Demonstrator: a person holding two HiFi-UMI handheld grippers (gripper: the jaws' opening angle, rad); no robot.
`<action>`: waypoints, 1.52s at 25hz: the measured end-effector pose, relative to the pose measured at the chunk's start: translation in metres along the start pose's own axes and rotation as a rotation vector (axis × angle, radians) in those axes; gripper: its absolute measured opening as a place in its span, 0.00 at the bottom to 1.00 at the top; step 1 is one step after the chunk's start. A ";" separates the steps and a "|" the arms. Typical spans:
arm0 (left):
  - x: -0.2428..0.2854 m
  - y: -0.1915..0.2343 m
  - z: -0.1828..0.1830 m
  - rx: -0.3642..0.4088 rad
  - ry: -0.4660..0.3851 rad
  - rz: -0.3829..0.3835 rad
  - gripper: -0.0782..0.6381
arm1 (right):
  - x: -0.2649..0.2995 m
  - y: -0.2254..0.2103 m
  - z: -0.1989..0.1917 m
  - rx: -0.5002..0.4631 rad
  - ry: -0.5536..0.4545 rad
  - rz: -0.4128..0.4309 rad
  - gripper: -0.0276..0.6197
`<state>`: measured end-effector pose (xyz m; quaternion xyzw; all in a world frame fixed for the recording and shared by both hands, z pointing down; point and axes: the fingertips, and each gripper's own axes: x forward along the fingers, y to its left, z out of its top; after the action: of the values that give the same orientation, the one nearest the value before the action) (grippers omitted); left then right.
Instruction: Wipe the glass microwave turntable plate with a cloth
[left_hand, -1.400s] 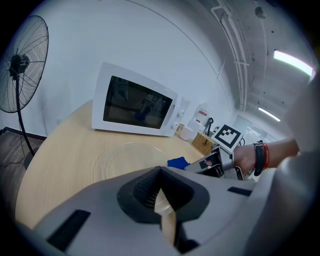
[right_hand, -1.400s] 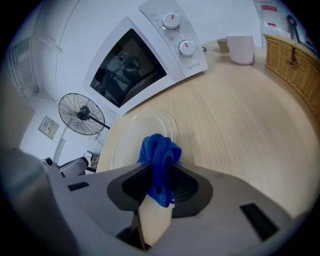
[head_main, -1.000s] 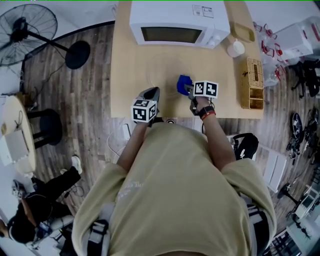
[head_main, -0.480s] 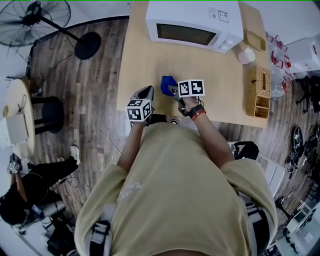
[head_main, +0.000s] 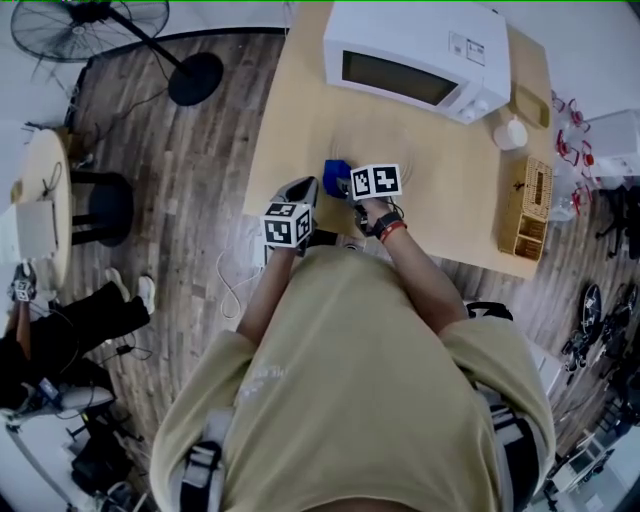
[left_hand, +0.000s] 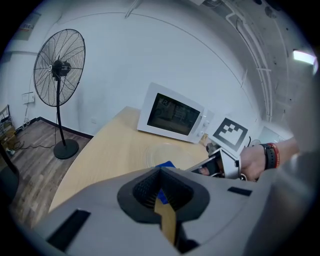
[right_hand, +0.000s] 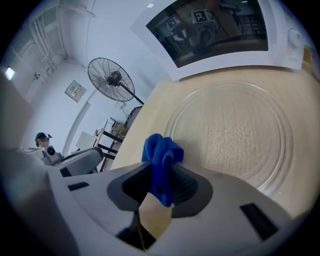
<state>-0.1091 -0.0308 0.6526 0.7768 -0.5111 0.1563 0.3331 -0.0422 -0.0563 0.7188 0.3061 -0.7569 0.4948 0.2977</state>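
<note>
table (head_main: 285, 120): light wood; microwave (head_main: 415, 55) at its far edge.
plate (right_hand: 235, 132): flat on table before the microwave door; round, no long axis.
right gripper (right_hand: 159, 182): clamped on blue cloth (right_hand: 161, 155); nearer left gripper than 1 s ago.
left gripper (left_hand: 161, 187): jaws together, empty.
cloth: bunched, long axis along the jaws, sticking out past their tips, near plate rim.

Bright, even, diffuse indoor light; shadows on the desk (head_main: 300, 120) were faint. A ceiling light (left_hand: 304, 56) glared at the left gripper view's upper right. Both gripper views bent strongly at the edges, with dark corners and soft foreground. The microwave door (right_hand: 210, 30) mirrored the room.
</note>
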 end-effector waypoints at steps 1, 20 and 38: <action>0.001 0.001 0.001 -0.003 -0.001 0.001 0.13 | 0.002 -0.003 -0.001 -0.006 0.003 -0.011 0.22; 0.019 -0.014 0.001 0.017 0.030 -0.019 0.13 | -0.004 -0.019 -0.004 0.026 -0.009 -0.013 0.24; 0.051 -0.062 0.001 0.083 0.079 -0.121 0.13 | -0.042 -0.063 -0.020 0.130 -0.054 -0.038 0.24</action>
<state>-0.0318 -0.0506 0.6597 0.8126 -0.4427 0.1874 0.3295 0.0347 -0.0505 0.7297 0.3524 -0.7249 0.5287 0.2661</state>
